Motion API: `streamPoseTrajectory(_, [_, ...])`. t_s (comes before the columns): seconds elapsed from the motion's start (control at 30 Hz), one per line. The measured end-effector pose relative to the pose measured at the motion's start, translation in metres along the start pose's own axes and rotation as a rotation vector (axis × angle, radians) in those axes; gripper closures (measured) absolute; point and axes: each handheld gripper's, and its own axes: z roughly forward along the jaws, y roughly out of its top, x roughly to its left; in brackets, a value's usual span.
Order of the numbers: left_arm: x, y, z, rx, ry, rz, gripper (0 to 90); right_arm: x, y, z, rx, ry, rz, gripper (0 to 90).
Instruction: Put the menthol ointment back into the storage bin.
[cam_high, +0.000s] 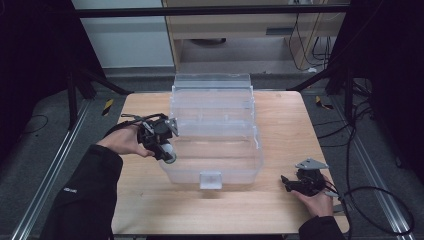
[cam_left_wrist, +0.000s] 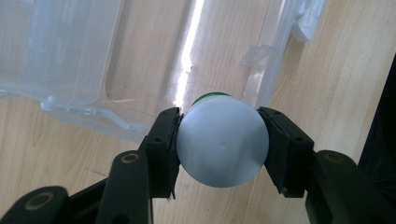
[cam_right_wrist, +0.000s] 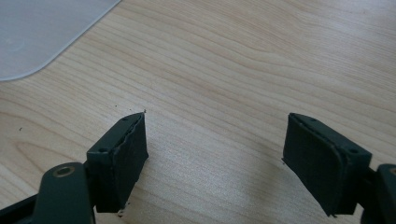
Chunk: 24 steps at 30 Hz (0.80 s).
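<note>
A clear plastic storage box (cam_high: 215, 145) with its lid swung open at the back stands in the middle of the wooden table. My left gripper (cam_high: 162, 142) hovers at the box's left wall, shut on a small white bottle (cam_left_wrist: 222, 142) with a green band (cam_left_wrist: 212, 97) showing behind its round end. In the high view the white bottle (cam_high: 170, 154) pokes out below the jaws. In the left gripper view the box's rim (cam_left_wrist: 88, 105) lies just beyond the bottle. My right gripper (cam_high: 287, 182) rests open low over bare wood (cam_right_wrist: 219, 93) near the table's front right, nothing between its pads (cam_right_wrist: 126, 158).
The box's latch tab (cam_high: 210, 179) faces the front edge. A corner of the clear box (cam_right_wrist: 42, 32) shows at the upper left of the right gripper view. Black cables (cam_high: 370, 200) trail off the table's right side. Dark frame legs (cam_high: 80, 80) stand behind the table.
</note>
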Motion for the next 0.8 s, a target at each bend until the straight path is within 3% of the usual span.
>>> streamPoseTrajectory(0.8, [0.006,-0.003,0.035,0.038,-0.036,-0.022,50.2,0.001,-0.001,0.002,0.010,0.001,-0.014,21.7])
